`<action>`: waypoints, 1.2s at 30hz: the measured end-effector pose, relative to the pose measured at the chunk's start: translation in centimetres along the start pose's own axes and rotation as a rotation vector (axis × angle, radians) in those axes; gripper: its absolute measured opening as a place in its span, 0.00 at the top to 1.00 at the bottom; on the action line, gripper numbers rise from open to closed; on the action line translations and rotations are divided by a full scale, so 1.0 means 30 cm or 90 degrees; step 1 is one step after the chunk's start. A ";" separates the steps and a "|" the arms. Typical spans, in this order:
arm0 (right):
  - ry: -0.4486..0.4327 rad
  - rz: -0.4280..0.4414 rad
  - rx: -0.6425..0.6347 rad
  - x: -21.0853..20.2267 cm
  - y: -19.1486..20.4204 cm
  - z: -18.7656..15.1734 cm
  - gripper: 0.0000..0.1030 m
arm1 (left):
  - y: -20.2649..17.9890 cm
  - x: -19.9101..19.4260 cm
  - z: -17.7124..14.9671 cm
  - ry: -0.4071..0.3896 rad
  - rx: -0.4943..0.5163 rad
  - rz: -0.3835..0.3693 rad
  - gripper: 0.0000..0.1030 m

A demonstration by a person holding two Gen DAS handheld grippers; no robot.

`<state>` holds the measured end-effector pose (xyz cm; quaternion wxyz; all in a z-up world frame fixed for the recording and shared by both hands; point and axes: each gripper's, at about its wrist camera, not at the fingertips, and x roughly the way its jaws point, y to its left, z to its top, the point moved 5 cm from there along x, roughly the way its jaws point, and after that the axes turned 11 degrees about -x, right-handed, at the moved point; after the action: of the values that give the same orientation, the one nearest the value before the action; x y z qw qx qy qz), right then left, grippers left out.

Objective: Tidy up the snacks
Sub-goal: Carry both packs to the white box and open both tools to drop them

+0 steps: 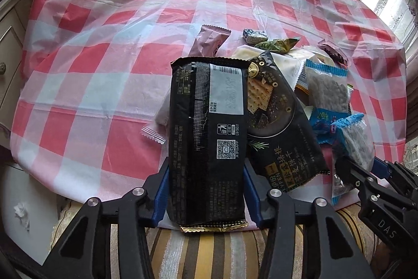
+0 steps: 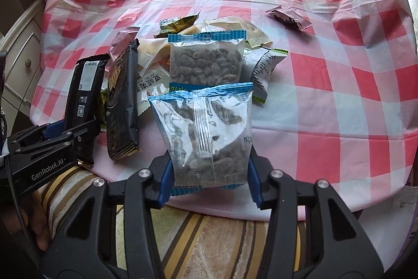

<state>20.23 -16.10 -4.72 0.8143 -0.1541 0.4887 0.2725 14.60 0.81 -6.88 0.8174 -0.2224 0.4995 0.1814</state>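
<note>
A black cracker packet [image 1: 206,135] stands upright between the blue pads of my left gripper [image 1: 206,190], which is shut on its lower half. In the right wrist view the same packet [image 2: 83,96] shows at the left in the left gripper [image 2: 78,132]. My right gripper [image 2: 210,174] is shut on a clear, blue-edged bag of nuts [image 2: 209,127], held just above the table's near edge. A second black cracker packet [image 1: 282,127] and a second nut bag [image 2: 206,62] lie in the snack pile behind.
The round table wears a red-and-white checked plastic cloth [image 1: 104,69]. Several small wrapped snacks lie in a pile mid-table; a brown bar [image 1: 209,41] and a dark wrapper [image 2: 290,18] lie apart. A striped chair cushion [image 2: 209,239] sits below the grippers. Cabinet at left.
</note>
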 end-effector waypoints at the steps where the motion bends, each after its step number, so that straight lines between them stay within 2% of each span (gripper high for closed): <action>1: -0.004 0.002 0.004 -0.011 -0.004 -0.005 0.50 | 0.003 -0.011 0.000 -0.008 -0.003 0.003 0.52; 9: -0.051 0.028 0.073 -0.113 -0.080 -0.060 0.51 | -0.008 -0.126 0.002 -0.080 -0.010 -0.004 0.52; 13: -0.068 0.034 0.118 -0.165 -0.147 -0.110 0.51 | -0.073 -0.181 -0.010 -0.100 0.020 -0.019 0.52; 18: -0.090 0.026 0.183 -0.249 -0.262 -0.202 0.51 | -0.214 -0.232 -0.053 -0.104 0.079 -0.058 0.52; 22: -0.100 -0.001 0.241 -0.312 -0.388 -0.310 0.51 | -0.361 -0.255 -0.106 -0.088 0.127 -0.104 0.52; 27: -0.088 -0.045 0.335 -0.352 -0.563 -0.496 0.51 | -0.585 -0.266 -0.212 -0.049 0.211 -0.169 0.52; 32: -0.051 -0.089 0.407 -0.343 -0.684 -0.681 0.51 | -0.816 -0.273 -0.356 0.007 0.305 -0.238 0.52; 36: -0.021 -0.100 0.449 -0.314 -0.736 -0.802 0.51 | -0.971 -0.247 -0.483 0.071 0.370 -0.273 0.52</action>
<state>12.71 -49.08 -8.20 0.8438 0.1036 0.5259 0.0267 15.85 -31.97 -0.74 0.8376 -0.0899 0.5157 -0.1563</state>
